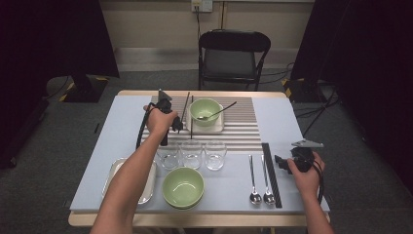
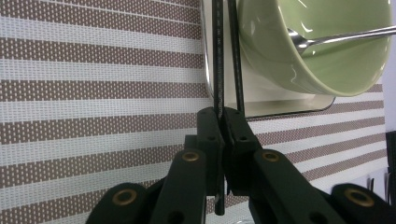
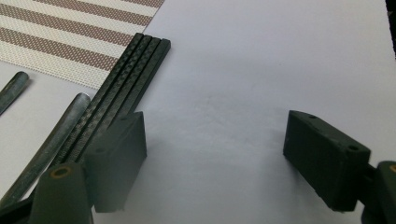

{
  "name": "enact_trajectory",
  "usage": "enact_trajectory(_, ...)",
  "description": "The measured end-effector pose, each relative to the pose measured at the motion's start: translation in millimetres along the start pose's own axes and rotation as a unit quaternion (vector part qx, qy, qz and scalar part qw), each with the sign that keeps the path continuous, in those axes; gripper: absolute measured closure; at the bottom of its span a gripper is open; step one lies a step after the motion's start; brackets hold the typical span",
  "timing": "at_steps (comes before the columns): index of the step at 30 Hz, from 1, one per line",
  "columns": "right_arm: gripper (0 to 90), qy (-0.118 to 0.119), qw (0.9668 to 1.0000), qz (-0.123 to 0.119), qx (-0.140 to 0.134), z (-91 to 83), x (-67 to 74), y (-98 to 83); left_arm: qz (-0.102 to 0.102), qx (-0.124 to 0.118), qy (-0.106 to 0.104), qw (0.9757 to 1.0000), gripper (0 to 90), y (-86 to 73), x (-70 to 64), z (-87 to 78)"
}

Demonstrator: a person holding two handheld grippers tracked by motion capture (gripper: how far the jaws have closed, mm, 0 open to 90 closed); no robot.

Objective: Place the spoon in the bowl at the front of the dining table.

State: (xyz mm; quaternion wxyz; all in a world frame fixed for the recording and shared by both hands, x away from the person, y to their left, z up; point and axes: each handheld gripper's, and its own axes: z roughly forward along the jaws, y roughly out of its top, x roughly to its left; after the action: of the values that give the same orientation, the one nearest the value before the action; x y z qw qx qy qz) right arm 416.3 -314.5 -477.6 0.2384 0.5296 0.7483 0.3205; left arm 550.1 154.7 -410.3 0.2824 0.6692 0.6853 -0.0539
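My left gripper (image 2: 223,122) is closed almost fully on one thin black chopstick (image 2: 218,56), which runs up between the pads and lies across the brown-and-white striped woven placemat (image 2: 93,93). A second black chopstick (image 2: 236,60) lies just beside it, outside the grip, close against the edge of the small cream rectangular tray (image 2: 280,105). On that tray stands a pale green ceramic bowl (image 2: 327,51) with a metal spoon (image 2: 345,36) resting in it; the bowl's wall overhangs the chopsticks on that side. In the high view, three clear drinking glasses (image 1: 192,154) stand in a row just behind my left forearm, and nearer the table edge are a second green bowl (image 1: 183,187) and a silver metal tray (image 1: 146,192). My right gripper (image 3: 215,158) has its jaws wide apart, holding nothing, over the bare pale blue tabletop (image 3: 280,56). A bundle of flat black chopsticks (image 3: 126,74) lies just beside its one jaw, with two steel spoons (image 1: 260,180) beyond it.
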Motion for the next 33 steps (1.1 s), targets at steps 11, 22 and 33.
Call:
enact_trajectory(11, 20.2, 0.0, 1.0, 0.0, 0.001, 0.0, -0.1, 0.0, -0.007, 0.005, 0.004, 1.0, 86.7, -0.9, 0.9, 0.3)
enact_trajectory(22, 20.3, 0.0, 1.0, 0.0, 0.0, 0.0, 0.0, 0.0, -0.006, 0.01, 0.007, 0.9999, 86.7, -1.9, -0.9, 3.8)
enact_trajectory(33, 20.3, 0.0, 1.0, 0.0, 0.0, 0.0, -0.1, 0.0, -0.006, 0.026, 0.006, 0.9996, 86.6, -4.4, -3.9, 12.4)
